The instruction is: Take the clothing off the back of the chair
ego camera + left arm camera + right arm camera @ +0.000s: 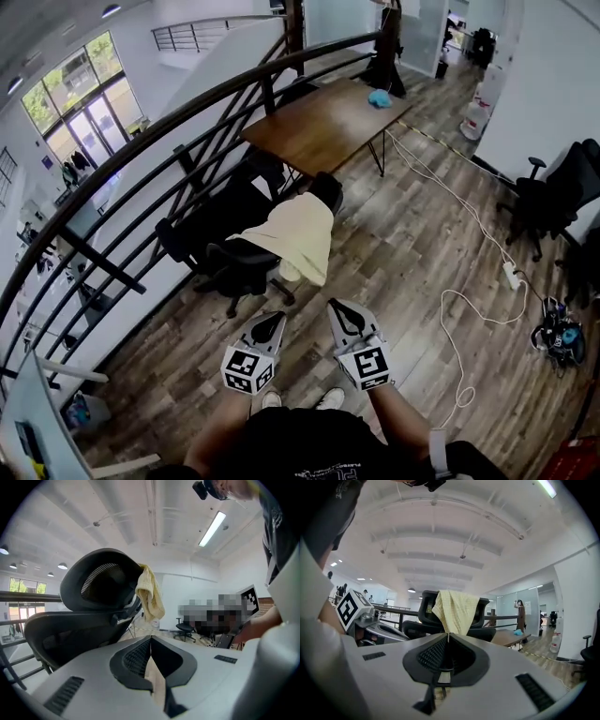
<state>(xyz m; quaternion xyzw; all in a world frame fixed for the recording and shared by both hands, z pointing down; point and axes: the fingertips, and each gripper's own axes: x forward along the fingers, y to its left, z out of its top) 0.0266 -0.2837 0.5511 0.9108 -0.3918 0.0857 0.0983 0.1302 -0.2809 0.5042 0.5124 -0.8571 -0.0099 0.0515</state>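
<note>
Soft pale-yellow cloth garment (298, 236) drapes a matt black mesh-backed chair (234, 246) above wood-plank flooring (412, 262).

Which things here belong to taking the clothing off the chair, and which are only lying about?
For the job: yellow garment, black chair, left gripper, right gripper.
Just lying about: wooden table, blue object on it, white cable, power strip, other office chair.

Yellow clothing (300, 234) draped over black chair (232, 255), left gripper (276, 317), right gripper (337, 306) near it
</note>
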